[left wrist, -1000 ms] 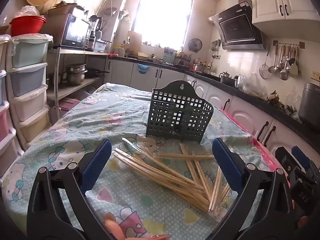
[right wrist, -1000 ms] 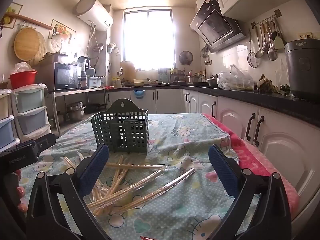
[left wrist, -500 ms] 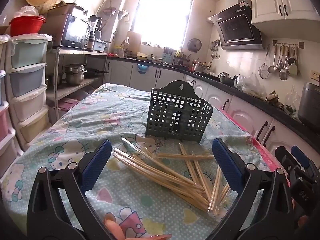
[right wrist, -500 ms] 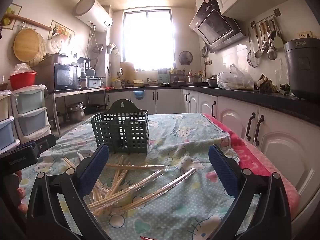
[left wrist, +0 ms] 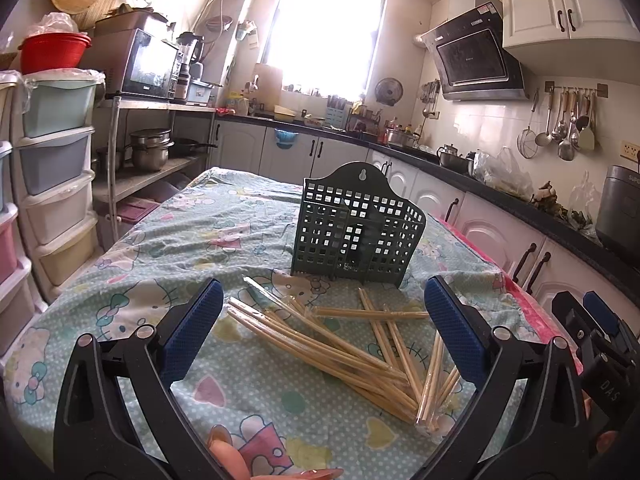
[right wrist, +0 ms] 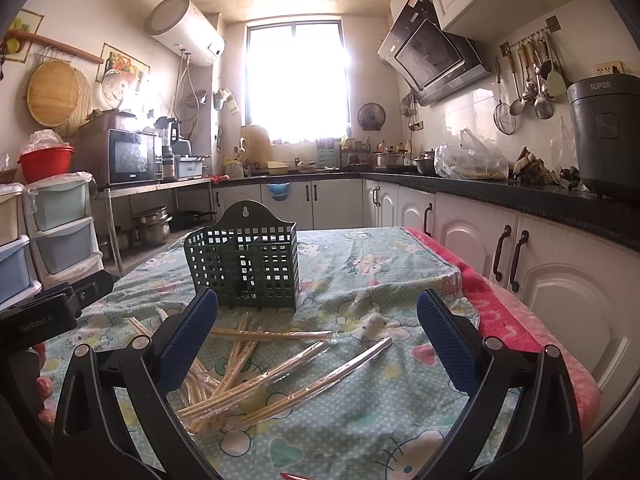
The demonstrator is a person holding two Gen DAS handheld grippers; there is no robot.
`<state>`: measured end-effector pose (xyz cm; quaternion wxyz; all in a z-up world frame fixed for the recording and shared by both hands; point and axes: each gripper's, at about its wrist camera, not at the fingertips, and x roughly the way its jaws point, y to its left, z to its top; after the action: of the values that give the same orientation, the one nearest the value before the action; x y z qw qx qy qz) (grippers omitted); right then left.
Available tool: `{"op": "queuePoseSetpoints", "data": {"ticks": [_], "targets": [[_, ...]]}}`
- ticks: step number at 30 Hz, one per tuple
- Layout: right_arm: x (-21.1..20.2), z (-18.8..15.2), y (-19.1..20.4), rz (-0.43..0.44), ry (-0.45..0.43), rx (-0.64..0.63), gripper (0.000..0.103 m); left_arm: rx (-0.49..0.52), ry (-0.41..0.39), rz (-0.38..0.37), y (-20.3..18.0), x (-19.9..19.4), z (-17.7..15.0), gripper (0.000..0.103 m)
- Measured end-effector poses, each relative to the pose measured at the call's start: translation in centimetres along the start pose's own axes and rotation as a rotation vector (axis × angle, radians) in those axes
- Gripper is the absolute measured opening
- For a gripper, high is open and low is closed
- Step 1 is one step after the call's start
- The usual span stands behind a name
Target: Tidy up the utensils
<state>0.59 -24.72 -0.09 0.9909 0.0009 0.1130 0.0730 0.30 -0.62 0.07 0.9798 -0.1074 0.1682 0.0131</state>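
A dark green slotted utensil holder [left wrist: 356, 236] stands upright on the table; it also shows in the right wrist view [right wrist: 244, 264]. Several wrapped pairs of wooden chopsticks [left wrist: 340, 344] lie scattered on the cloth in front of it, also seen in the right wrist view [right wrist: 256, 364]. My left gripper [left wrist: 324, 336] is open and empty, held above the near side of the chopsticks. My right gripper [right wrist: 320, 340] is open and empty, above the chopsticks from the right side. The right gripper's body [left wrist: 600, 352] shows at the left view's right edge.
The table carries a cartoon-print cloth [left wrist: 192, 240] with a pink towel edge [right wrist: 504, 320] on its right. Plastic drawers [left wrist: 52, 168] stand at left. White cabinets and a dark counter [right wrist: 520, 216] run along the right.
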Motion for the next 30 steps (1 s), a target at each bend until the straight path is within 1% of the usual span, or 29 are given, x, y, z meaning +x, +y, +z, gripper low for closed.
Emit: {"op": "queuePoseSetpoints", "data": {"ticks": [11,15,26,30], "targets": [[0.21,-0.20,-0.29,0.003,0.002,0.007,0.097,0.001,0.004,-0.003,-0.32,0.32,0.04,0.093],[0.19,-0.11,-0.30,0.003,0.004,0.011,0.097,0.000,0.003,-0.006,-0.06,-0.34,0.02,0.093],[0.38,-0.19,-0.52,0.002,0.015,0.013,0.097,-0.004,0.012,-0.013,-0.18,-0.32,-0.17,0.093],[0.55,-0.21,-0.59,0.003,0.018,0.013,0.097,-0.009,0.012,-0.011,0.37,-0.08,-0.20,0.093]]}}
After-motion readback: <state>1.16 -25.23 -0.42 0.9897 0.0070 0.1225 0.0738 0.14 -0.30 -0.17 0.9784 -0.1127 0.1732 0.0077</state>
